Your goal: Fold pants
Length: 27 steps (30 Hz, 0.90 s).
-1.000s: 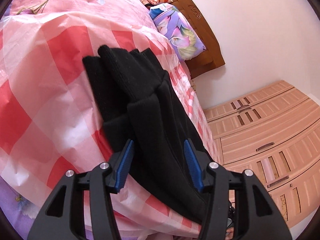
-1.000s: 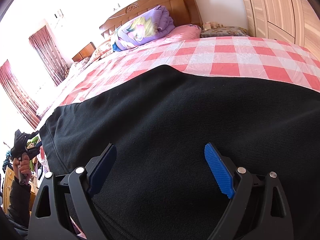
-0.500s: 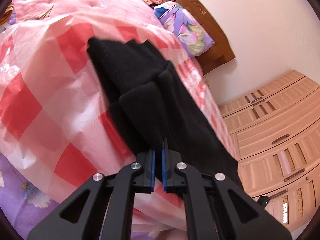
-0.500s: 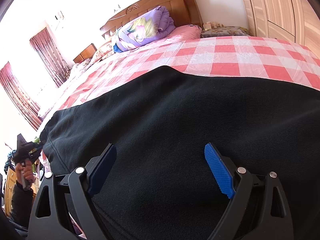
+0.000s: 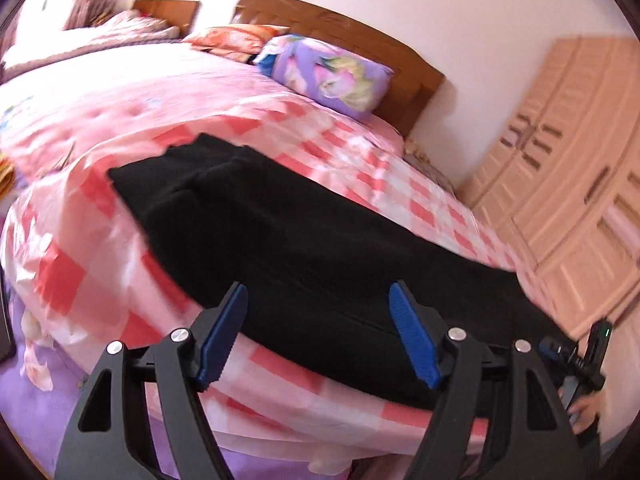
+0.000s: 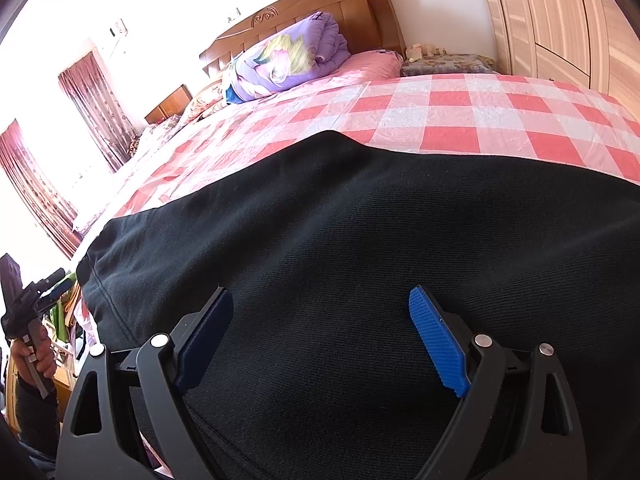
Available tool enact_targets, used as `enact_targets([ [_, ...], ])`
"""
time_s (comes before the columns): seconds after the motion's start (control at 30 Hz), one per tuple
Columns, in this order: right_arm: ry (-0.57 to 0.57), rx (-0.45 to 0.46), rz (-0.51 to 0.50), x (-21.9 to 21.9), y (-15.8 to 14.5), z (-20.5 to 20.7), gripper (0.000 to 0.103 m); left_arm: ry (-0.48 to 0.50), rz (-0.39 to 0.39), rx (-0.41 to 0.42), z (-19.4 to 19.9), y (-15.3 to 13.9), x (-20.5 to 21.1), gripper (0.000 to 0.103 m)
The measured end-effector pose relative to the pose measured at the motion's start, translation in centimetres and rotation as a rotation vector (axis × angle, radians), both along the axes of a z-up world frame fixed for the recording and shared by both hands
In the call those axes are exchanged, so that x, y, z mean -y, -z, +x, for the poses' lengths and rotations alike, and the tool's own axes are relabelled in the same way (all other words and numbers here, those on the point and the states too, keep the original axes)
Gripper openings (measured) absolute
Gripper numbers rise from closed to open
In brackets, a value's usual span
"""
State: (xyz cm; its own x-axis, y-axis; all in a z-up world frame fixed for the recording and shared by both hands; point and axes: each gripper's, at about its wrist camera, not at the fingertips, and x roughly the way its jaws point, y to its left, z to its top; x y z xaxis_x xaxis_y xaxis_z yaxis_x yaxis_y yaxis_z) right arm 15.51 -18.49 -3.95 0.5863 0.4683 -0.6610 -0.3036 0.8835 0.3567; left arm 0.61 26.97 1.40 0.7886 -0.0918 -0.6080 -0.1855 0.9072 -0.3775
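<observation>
Pants (image 5: 312, 248) lie flat on the checked cover (image 5: 408, 184) of the bed, a long black band running from a squared end far off on my left to a wide body on my right. That long axis is what my coming move turns on, I judge: it runs crosswise to both tongs, so any fold will carry one end along the band toward the other.

My left tongs (image 5: 318, 332) hang above the near edge of the pants, partway along the band. Their jaws are opening, and nothing is between the blue pads (image 5: 412, 340); the cloth lies below and beyond them, untouched (the view is smeared by motion, so I cannot say how high they stand).

My right tongs (image 6: 320, 338) stand wide apart over the broad part of the pants (image 6: 360, 248), close above it, gripping nothing. From there the cloth fills the view, with a hemmed edge off to the left and the cover (image 6: 452, 120) showing past the far edge.

So the right tongs are nearer the wide end and the left nearer the narrow end. I think the pants are already doubled lengthwise, leg on leg, though a seam down the band is all I have for that. If so, a crosswise fold remains, with each hand taking the end on its own side.
</observation>
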Motion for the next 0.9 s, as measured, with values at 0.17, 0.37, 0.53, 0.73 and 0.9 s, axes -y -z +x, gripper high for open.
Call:
enact_targets([
  [0.17,-0.002,0.001,-0.002,0.0,0.0,-0.1,0.088,0.177,0.177,-0.160,4.6,3.6,7.6,0.084],
  [0.37,0.012,-0.011,-0.044,-0.1,-0.5,-0.5,0.087,0.230,0.329,-0.203,3.2,4.0,10.4,0.087],
  [0.53,0.131,0.018,-0.212,2.9,-1.2,-3.0,0.088,0.234,0.421,-0.098,2.1,0.1,13.0,0.088],
  [0.73,0.126,-0.012,-0.322,6.7,0.4,-5.5,0.088,0.413,0.503,-0.173,4.6,3.5,20.2,0.094],
  [0.9,0.183,0.031,-0.333,9.1,-0.7,-8.3,0.088,0.365,0.438,-0.190,4.8,3.4,19.8,0.095],
])
